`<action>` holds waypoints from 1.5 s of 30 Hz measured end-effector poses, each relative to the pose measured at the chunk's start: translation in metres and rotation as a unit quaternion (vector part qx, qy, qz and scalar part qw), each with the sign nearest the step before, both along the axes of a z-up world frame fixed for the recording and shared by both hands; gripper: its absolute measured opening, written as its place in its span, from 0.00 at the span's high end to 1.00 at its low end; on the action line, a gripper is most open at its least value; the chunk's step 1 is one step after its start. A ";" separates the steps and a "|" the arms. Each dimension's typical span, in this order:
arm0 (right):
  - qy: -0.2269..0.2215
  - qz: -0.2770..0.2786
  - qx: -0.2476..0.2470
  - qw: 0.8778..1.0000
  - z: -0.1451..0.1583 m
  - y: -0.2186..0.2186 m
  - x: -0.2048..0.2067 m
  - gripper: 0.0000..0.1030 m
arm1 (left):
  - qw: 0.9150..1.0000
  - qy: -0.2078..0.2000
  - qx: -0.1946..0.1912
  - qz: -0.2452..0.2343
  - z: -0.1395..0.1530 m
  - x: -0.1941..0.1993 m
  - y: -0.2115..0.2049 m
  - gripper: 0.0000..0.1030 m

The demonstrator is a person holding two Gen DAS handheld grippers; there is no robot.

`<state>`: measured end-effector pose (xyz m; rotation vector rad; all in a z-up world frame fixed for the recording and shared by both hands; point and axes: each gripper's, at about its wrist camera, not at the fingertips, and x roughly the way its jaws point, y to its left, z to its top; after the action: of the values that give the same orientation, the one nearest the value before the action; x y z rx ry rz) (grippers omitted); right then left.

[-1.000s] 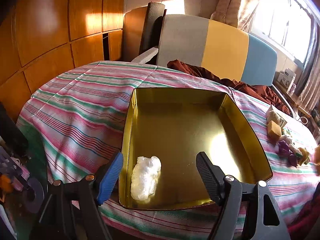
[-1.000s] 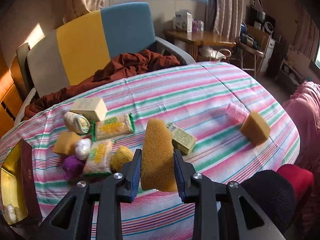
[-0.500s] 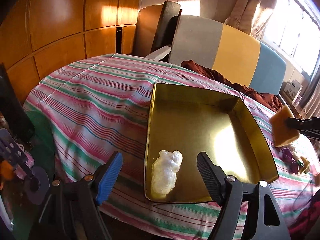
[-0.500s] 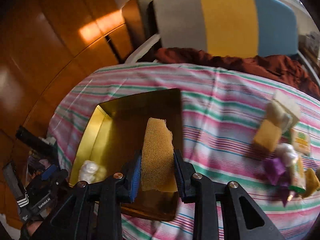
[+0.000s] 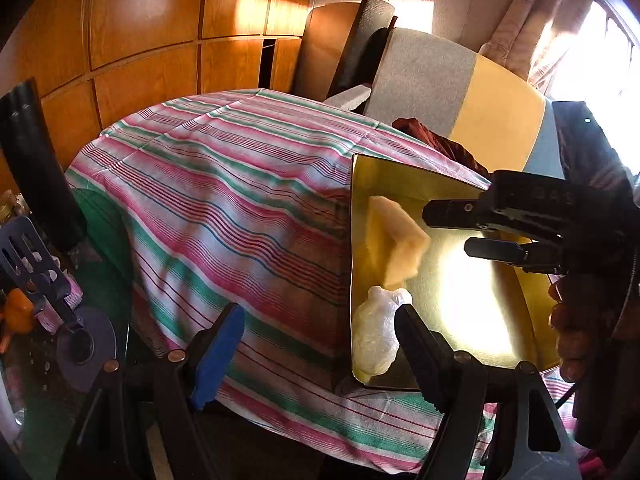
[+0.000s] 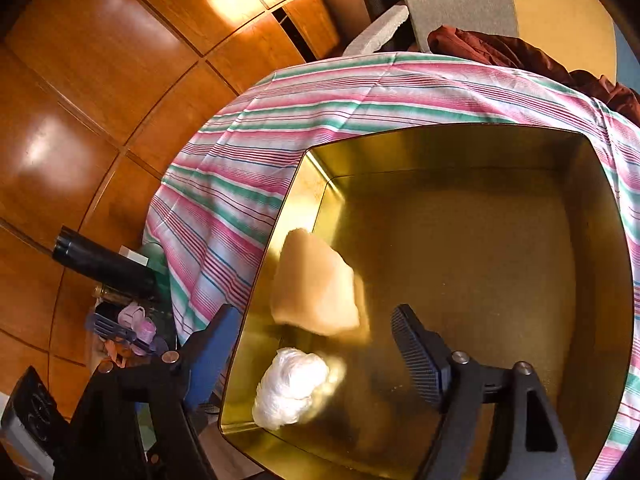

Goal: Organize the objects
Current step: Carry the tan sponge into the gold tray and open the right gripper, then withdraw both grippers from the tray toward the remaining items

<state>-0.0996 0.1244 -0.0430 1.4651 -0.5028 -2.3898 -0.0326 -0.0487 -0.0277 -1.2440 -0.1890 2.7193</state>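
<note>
Sponge point(image 6: 316, 284) sits blurred (possibly mid-drop) in the tin point(image 6: 592, 240), at twelve o'clock from the white bag point(image 6: 290, 388). Right gripper point(image 6: 312, 356) gapes empty above it; left gripper point(image 5: 316, 344) hangs open at the tin's near edge. Two items in; whatever remains lies out of view.

Glossy wood-panelled walls point(image 5: 140, 32) in warm orange carry bright patches of sunlight point(image 5: 250, 8), and the same panelling point(image 6: 100, 80) fills the left of the right wrist view. Behind the counter, under its pink, green and white striped cloth point(image 5: 224, 184), stands a chair back point(image 5: 460, 84) in grey, yellow and blue blocks, with dark red fabric point(image 6: 512, 52) heaped on the seat. At the upper right a pale curtain point(image 5: 548, 20) hangs beside a glaring window point(image 5: 600, 64).
</note>
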 end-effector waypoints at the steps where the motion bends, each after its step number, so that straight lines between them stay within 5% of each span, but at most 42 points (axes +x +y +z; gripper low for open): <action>1: 0.003 -0.002 0.010 1.000 0.001 0.002 0.003 0.22 | 1.000 -0.001 -0.001 -0.001 -0.001 0.000 0.001 0.24; 19: 0.103 -0.067 0.137 0.983 0.039 0.062 0.081 0.18 | 0.998 0.015 -0.028 -0.053 0.016 0.006 0.047 0.21; 30: 0.073 -0.182 0.146 0.970 0.031 0.169 0.127 0.18 | 0.990 0.030 -0.039 -0.129 0.027 0.013 0.104 0.19; 34: 0.061 -0.228 0.158 0.959 0.027 0.214 0.150 0.14 | 0.985 0.027 -0.022 -0.169 0.032 0.015 0.128 0.16; 38: 0.058 -0.283 0.181 0.940 0.034 0.268 0.173 0.04 | 0.980 0.018 -0.011 -0.198 0.033 0.017 0.153 0.00; 45: 0.040 -0.392 0.183 0.901 0.036 0.377 0.214 0.04 | 0.966 0.018 -0.011 -0.259 0.038 0.024 0.201 0.00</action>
<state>0.1142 0.5014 -0.0071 1.4807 -0.7662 -3.3122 -0.0084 0.1525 0.0108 -1.0617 0.1522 2.2908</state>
